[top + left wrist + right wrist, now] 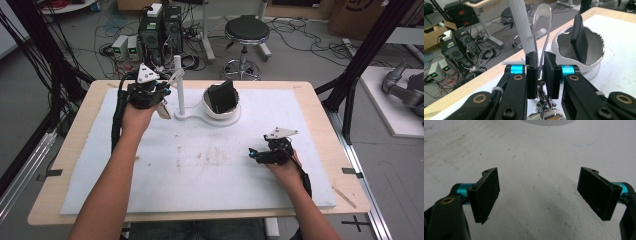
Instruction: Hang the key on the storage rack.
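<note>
A clear loop on a metal keychain (541, 37) sits clamped in the left claw (539, 75), beside the white post (520, 27) at the tabletop's (320, 107) far edge. The thin loop, seemingly plastic, could twist and miss the post's peg (512, 61). The right claw (539, 192) rests apart, empty.

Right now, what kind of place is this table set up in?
Most likely a robotics or electronics lab, not a home: black desktop computer towers with tangled cables stand on the grey floor, a black round stool behind the wooden table, and black metal frame struts alongside.
</note>
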`<move>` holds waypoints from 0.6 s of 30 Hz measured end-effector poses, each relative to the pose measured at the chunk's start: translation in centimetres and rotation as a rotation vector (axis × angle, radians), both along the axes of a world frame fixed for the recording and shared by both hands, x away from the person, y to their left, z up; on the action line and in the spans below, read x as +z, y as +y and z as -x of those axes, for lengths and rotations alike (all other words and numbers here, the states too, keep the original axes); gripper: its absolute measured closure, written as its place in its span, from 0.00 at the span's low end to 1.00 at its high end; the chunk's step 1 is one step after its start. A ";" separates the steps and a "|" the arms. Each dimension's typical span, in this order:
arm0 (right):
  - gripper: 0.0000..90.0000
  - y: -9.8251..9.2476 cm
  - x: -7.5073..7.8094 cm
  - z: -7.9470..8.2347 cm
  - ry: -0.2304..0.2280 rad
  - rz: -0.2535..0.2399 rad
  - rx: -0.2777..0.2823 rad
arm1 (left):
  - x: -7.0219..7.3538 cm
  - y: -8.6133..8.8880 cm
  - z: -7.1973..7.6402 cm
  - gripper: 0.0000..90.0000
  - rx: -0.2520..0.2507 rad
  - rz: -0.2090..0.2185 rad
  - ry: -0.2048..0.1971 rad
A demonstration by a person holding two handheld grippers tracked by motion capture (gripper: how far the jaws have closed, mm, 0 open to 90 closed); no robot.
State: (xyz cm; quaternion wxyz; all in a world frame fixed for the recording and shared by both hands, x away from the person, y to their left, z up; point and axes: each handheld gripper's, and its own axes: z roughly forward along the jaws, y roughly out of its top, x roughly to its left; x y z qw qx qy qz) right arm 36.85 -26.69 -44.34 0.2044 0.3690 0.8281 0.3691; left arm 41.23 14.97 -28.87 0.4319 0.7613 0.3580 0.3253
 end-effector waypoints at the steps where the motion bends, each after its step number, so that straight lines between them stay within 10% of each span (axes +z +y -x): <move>1: 0.20 0.0 0.0 0.0 0.000 0.002 0.001 | -0.1 0.0 -0.1 0.90 0.002 -0.008 0.003; 18: 0.20 -0.1 0.0 0.1 0.011 0.007 -0.002 | -2.6 0.3 -1.4 0.88 0.031 -0.024 0.067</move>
